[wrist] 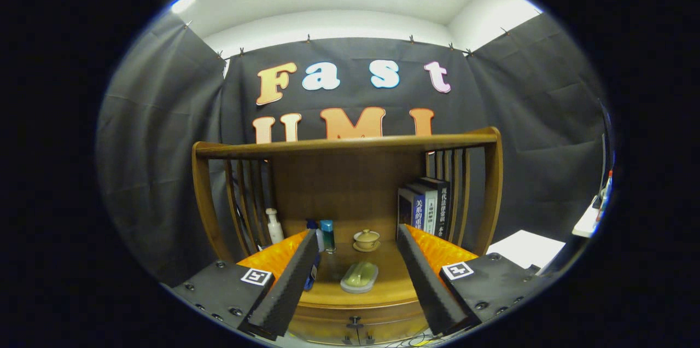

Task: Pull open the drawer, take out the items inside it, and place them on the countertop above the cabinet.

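Wooden worktop (383, 288) carries a pale green dish (359, 276), perhaps soap, between the wide-open, empty claw (358, 318) fingers

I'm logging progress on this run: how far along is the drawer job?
Done: nothing that shows. The drawer looks closed, its knob untouched. In hand: the gripper is open and empty, jaws spread wide either side of a green dish on the countertop, with the drawer low ahead. Whether that dish came from the drawer I cannot tell. Left: pull the drawer open, lift its contents out, set them on top.
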### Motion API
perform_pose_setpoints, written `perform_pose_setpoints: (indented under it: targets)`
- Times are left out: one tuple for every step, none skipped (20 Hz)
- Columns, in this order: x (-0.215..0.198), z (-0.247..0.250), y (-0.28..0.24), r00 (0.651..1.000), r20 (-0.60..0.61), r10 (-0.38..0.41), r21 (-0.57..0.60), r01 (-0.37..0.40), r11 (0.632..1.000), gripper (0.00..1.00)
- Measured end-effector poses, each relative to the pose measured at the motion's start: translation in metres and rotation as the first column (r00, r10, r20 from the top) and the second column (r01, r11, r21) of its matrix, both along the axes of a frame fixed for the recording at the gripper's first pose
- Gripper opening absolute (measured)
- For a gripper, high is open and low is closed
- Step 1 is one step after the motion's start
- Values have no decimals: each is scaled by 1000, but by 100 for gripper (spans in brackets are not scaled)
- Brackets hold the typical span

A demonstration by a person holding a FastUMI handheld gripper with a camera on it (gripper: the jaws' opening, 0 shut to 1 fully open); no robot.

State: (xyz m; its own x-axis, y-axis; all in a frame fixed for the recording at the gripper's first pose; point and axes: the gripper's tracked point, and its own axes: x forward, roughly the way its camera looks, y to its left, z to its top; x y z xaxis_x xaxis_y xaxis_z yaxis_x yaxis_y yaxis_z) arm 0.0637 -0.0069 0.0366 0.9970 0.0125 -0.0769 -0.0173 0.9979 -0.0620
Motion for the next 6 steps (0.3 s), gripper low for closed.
perform_pose_setpoints:
  targets:
    - [-2, 4, 3, 1000, 5, 5, 0, -5, 1000, 97]
    - [-2, 6, 8, 1000, 7, 14, 4, -14, 1000, 97]
    - [-2, 7, 11, 1000, 7, 20, 9, -20, 1000, 97]
    - [-3, 8, 11, 1000, 5, 22, 10, -22, 1000, 97]
    - [-3, 8, 11, 1000, 3, 21, 10, -21, 1000, 97]
    - [-4, 7, 10, 1000, 2, 20, 11, -20, 1000, 97]
